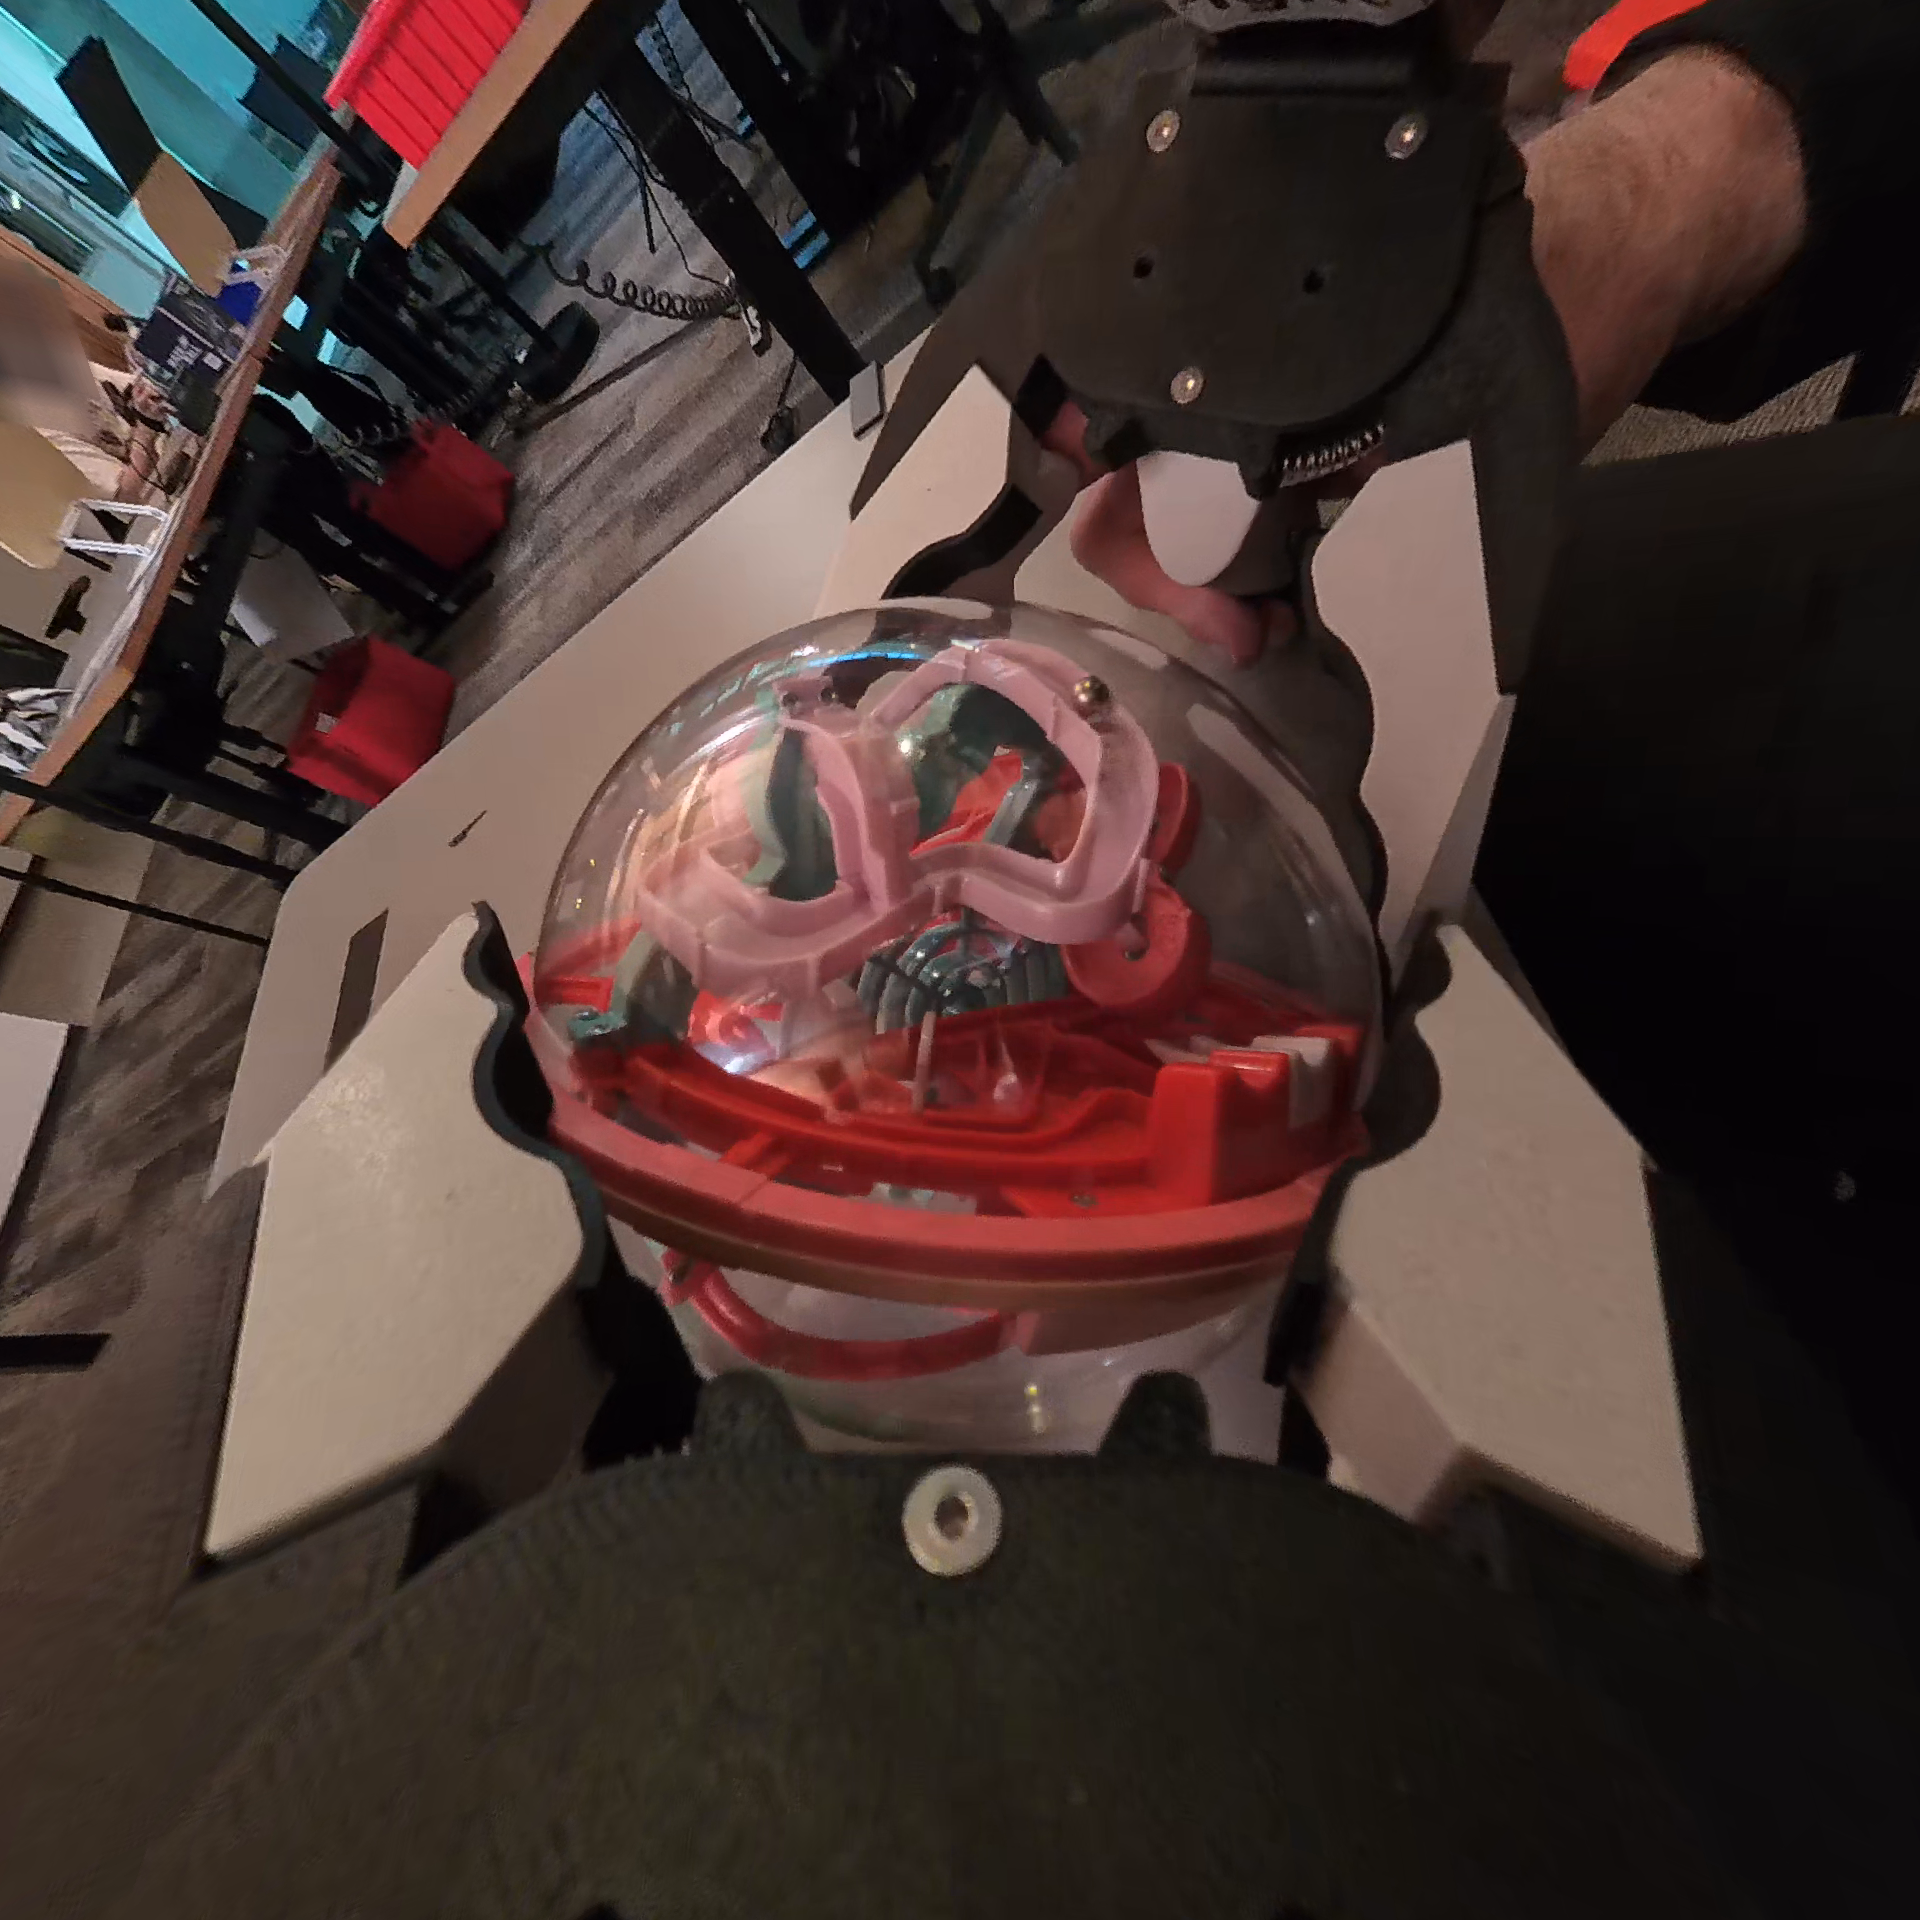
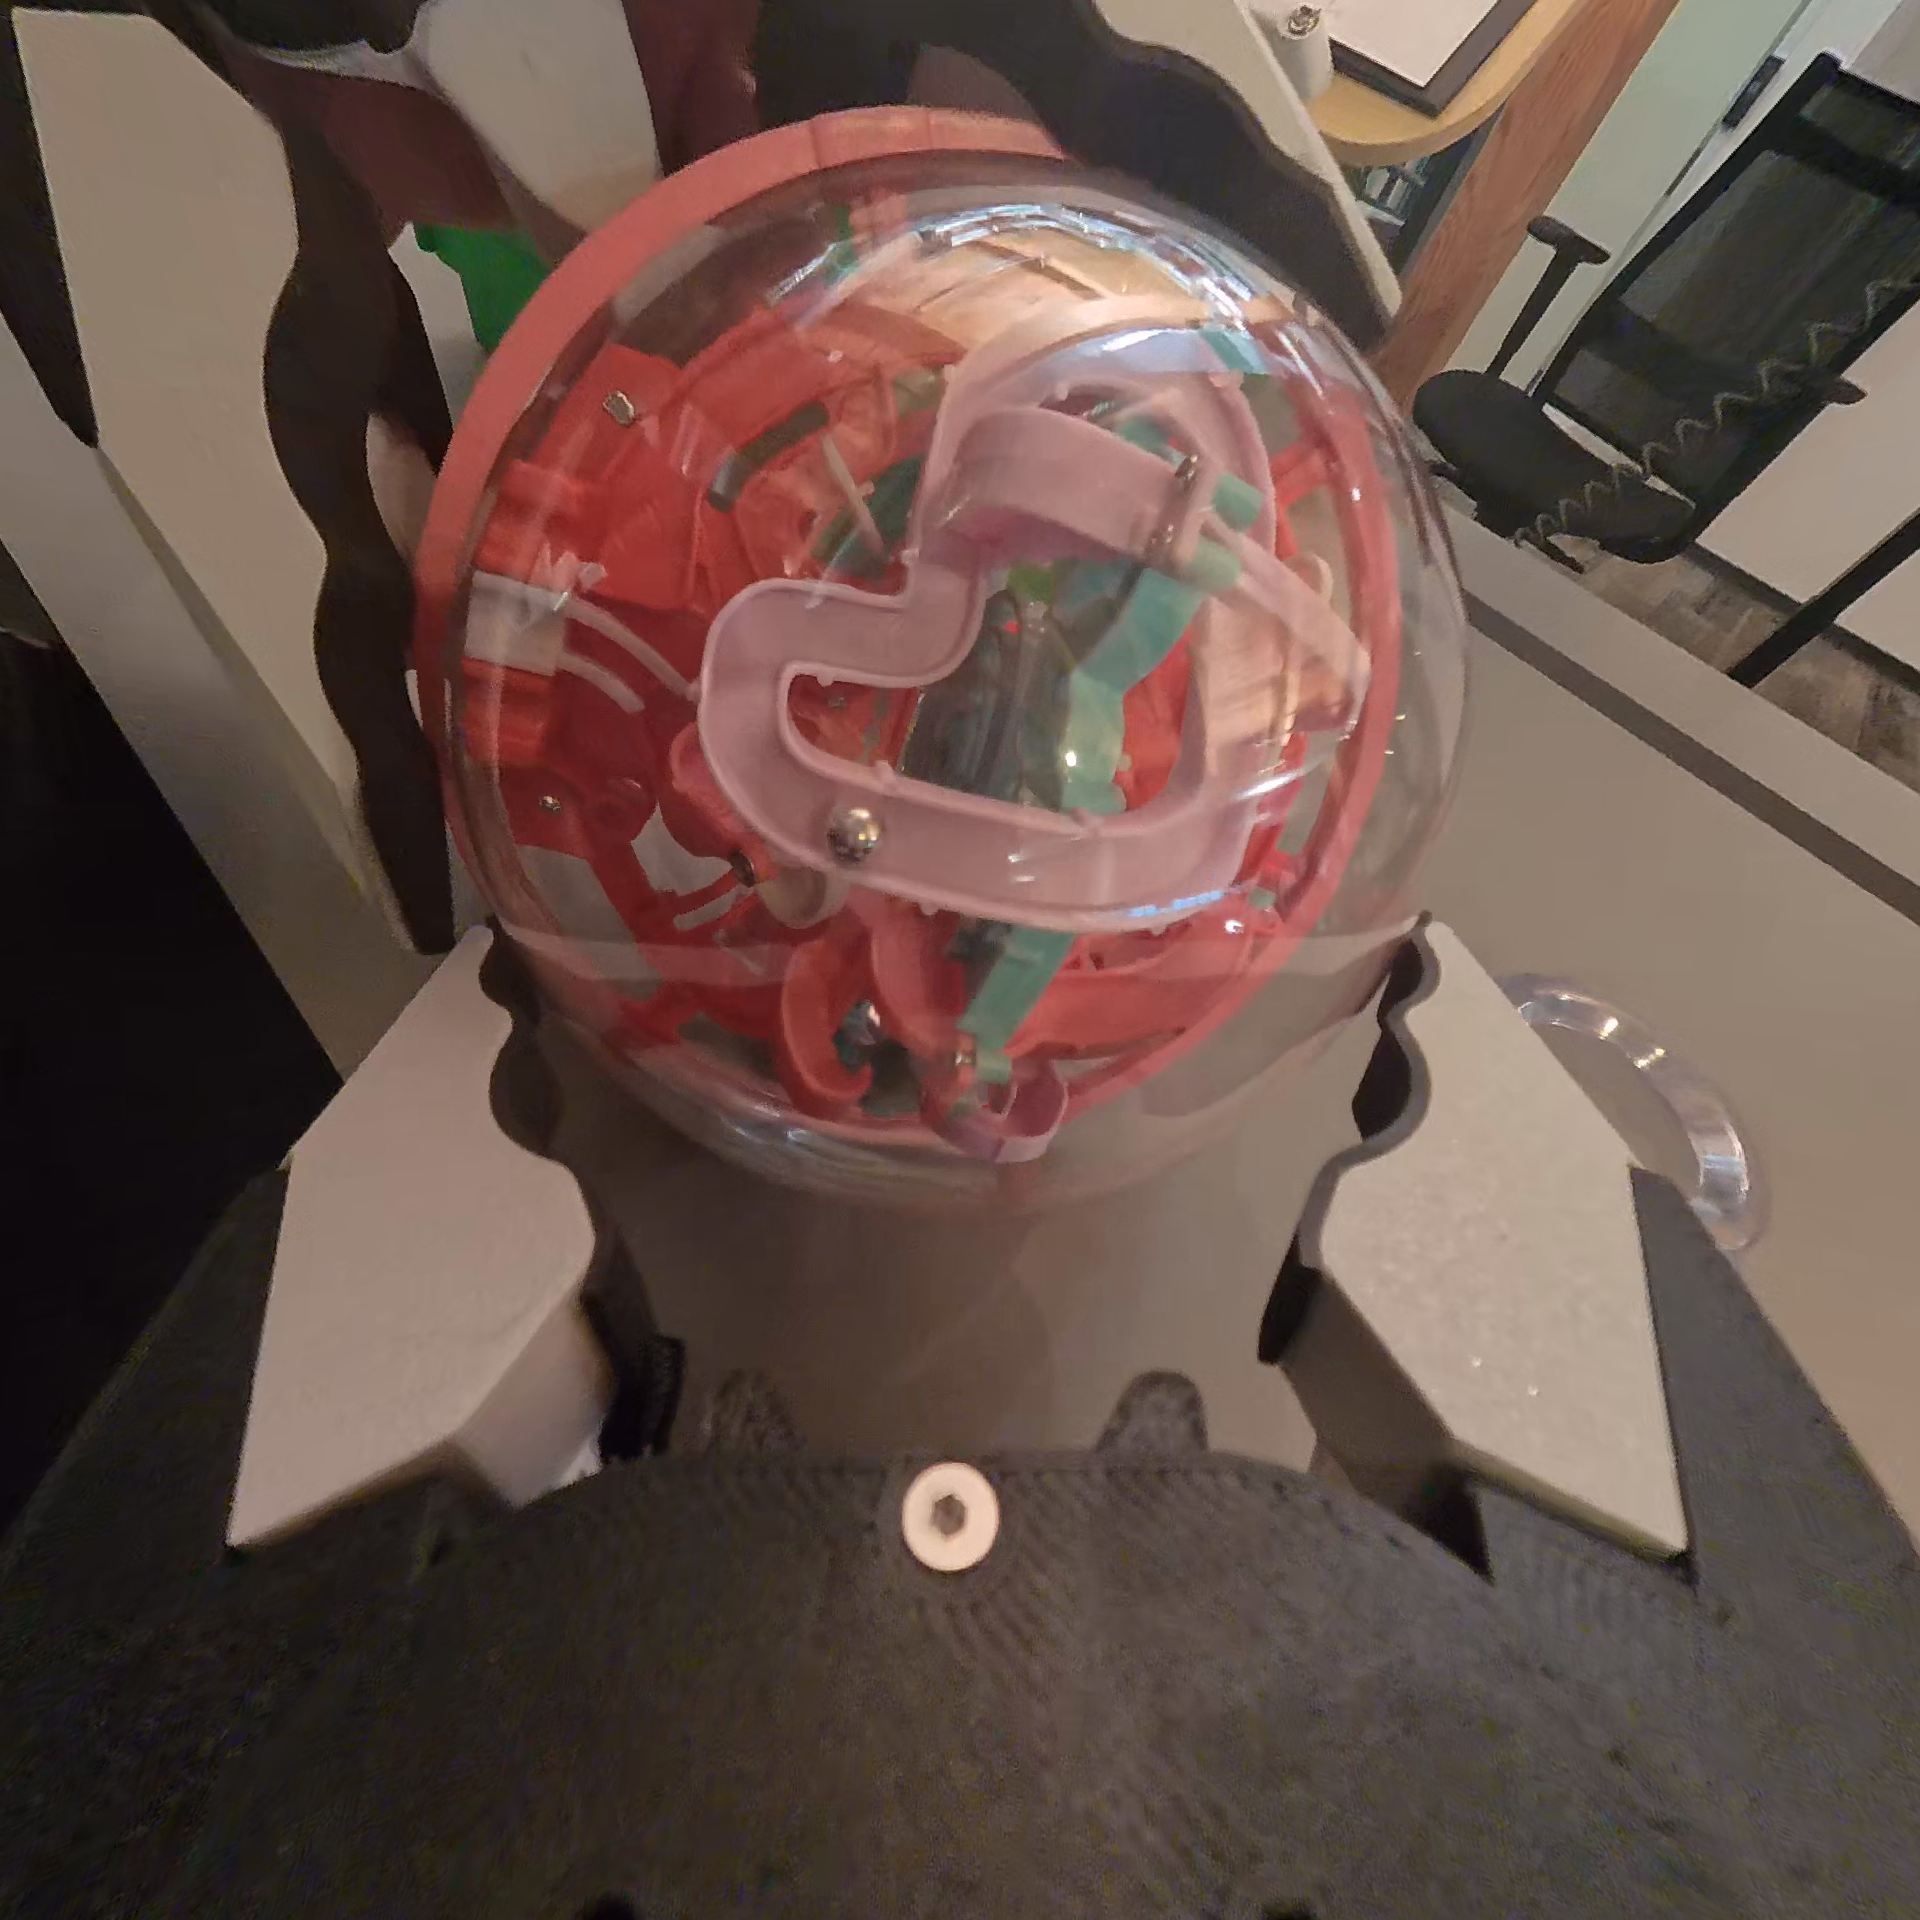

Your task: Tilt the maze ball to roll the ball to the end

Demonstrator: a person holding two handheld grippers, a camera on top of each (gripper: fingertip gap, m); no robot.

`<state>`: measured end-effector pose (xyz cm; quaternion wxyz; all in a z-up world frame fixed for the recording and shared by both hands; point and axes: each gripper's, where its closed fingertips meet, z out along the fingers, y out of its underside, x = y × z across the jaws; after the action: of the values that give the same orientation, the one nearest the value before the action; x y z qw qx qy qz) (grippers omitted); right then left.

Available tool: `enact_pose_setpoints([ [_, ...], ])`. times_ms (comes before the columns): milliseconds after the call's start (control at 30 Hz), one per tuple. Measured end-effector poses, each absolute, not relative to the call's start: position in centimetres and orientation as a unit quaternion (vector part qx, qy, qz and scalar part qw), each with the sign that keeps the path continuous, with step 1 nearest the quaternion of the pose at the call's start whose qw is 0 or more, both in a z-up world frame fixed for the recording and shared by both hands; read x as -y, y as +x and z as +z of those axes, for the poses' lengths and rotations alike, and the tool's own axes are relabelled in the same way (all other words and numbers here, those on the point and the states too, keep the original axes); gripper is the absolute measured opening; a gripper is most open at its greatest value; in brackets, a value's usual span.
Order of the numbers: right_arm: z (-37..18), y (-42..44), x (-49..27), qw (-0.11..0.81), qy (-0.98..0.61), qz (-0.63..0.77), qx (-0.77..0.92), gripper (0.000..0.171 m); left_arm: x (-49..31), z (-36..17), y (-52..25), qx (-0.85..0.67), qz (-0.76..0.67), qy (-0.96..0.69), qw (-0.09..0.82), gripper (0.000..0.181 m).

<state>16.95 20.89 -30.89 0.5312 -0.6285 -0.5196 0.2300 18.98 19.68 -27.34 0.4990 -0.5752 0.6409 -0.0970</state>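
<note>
Both grippers are on it: the left gripper [image 1: 956, 1060] clamps the maze ball [image 1: 956, 997] at its red equator band, and the right gripper [image 2: 956, 966] cups the clear shell from the opposite side, jaws narrowed onto the sphere. The maze ball is held up in the air between them, above the grey surface [image 2: 1662, 831], not resting on it. The steel ball [image 2: 854, 834] sits on the pale pink track [image 2: 997, 831], right at a bend near its rim. Here's the danger, I'd say: tip too sharply and the steel ball hops the low rail and drops into the red lower levels. The shell looks slick too, so uneven pressure between the grippers could let it twist. A clear ring stand [image 2: 1662, 1101] waits near the surface's right edge.
</note>
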Motion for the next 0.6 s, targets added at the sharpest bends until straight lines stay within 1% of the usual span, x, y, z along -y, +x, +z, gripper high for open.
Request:
enact_pose_setpoints([
  [200, -30.88, 16.74, -21.05, 0.506, -0.642, 0.267, 0.510, 0.155, -20.20, -27.04, 19.04, -0.616, -0.125, -0.608, 0.485, 0.156],
  [333, -30.94, 16.68, -20.96, 0.487, -0.650, 0.294, 0.503, 0.154, -20.45, -27.12, 19.02, -0.613, -0.126, -0.635, 0.452, 0.156],
  [600, -31.02, 16.57, -20.76, 0.468, -0.654, 0.318, 0.502, 0.154, -20.52, -27.21, 18.92, -0.607, -0.121, -0.661, 0.425, 0.155],
])
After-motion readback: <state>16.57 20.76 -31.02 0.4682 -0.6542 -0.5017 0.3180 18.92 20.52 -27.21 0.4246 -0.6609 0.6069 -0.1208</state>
